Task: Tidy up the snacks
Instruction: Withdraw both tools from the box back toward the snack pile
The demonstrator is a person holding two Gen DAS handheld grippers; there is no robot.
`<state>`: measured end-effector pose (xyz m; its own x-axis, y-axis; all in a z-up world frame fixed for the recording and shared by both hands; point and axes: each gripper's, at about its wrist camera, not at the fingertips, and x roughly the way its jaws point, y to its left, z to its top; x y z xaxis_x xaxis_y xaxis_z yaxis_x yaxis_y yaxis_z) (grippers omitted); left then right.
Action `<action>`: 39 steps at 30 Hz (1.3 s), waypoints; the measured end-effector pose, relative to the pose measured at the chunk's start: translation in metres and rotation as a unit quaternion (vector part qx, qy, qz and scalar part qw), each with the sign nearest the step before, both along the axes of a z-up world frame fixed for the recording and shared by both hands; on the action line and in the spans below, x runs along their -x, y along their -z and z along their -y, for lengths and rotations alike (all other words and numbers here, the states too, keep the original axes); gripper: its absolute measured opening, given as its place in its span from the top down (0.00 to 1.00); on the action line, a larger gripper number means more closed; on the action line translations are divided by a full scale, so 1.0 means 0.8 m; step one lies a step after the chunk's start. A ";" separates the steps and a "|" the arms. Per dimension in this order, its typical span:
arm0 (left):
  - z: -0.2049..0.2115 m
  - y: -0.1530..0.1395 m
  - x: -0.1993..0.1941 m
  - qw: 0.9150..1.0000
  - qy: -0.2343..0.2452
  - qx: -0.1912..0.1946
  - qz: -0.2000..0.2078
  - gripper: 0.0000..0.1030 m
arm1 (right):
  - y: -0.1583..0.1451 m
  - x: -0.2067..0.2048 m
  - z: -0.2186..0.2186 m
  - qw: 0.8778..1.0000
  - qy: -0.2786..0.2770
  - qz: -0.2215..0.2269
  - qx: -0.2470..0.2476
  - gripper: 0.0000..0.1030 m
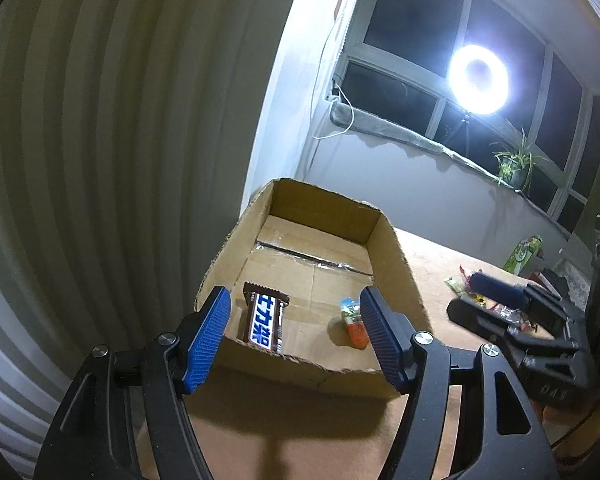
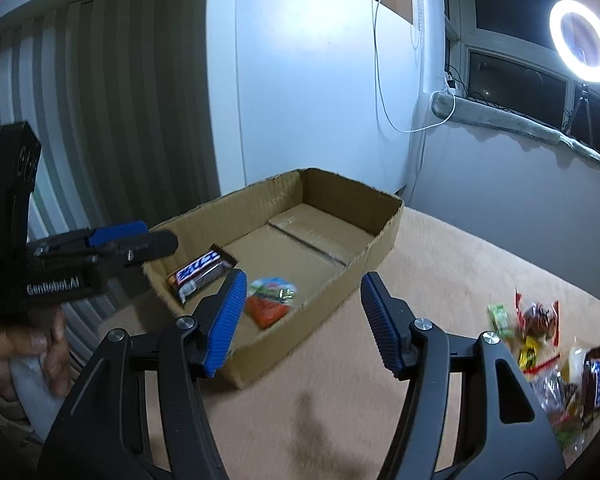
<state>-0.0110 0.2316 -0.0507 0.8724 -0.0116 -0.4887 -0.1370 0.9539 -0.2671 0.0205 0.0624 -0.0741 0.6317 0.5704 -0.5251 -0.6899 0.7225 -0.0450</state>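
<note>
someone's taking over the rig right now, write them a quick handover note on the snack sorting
Left tongs: open, empty, at the near end of the cardboard box.
Right tongs: open, empty, above the table beside the box.
Done: chocolate bar and an orange-green snack pack lie in the box.
Left: the pile of loose snacks on the table, right of the box, needs moving in.
</note>
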 end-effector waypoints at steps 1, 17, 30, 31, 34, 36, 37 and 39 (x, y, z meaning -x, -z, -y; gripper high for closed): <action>0.003 -0.004 0.004 1.000 0.000 -0.003 0.003 0.35 | -0.001 0.006 0.003 1.000 -0.002 -0.001 0.000 0.40; 0.063 -0.038 0.049 0.999 0.034 -0.034 0.019 0.30 | 0.002 0.089 0.051 1.000 -0.010 0.000 -0.010 0.34; 0.134 -0.051 0.047 0.994 0.085 -0.064 0.008 0.26 | 0.007 0.101 0.113 0.999 0.020 -0.005 -0.040 0.34; 0.139 -0.051 0.046 0.994 0.088 -0.065 0.006 0.26 | 0.008 0.101 0.118 0.999 0.022 -0.005 -0.041 0.34; 0.155 -0.051 0.043 0.993 0.099 -0.071 0.002 0.26 | 0.010 0.100 0.131 0.998 0.032 -0.007 -0.046 0.34; 0.166 -0.051 0.040 0.991 0.108 -0.075 -0.001 0.26 | 0.011 0.098 0.140 0.998 0.038 -0.009 -0.048 0.34; 0.170 -0.051 0.038 0.991 0.111 -0.077 -0.003 0.26 | 0.012 0.096 0.145 0.998 0.043 -0.010 -0.049 0.34; 0.180 -0.050 0.035 0.990 0.119 -0.081 -0.006 0.26 | 0.013 0.093 0.154 0.997 0.052 -0.010 -0.051 0.32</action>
<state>-0.0391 0.0879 -0.0107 0.8487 -0.1362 -0.5110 0.0936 0.9897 -0.1084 -0.0535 -0.0609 -0.0845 0.6800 0.5533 -0.4811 -0.6107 0.7905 0.0460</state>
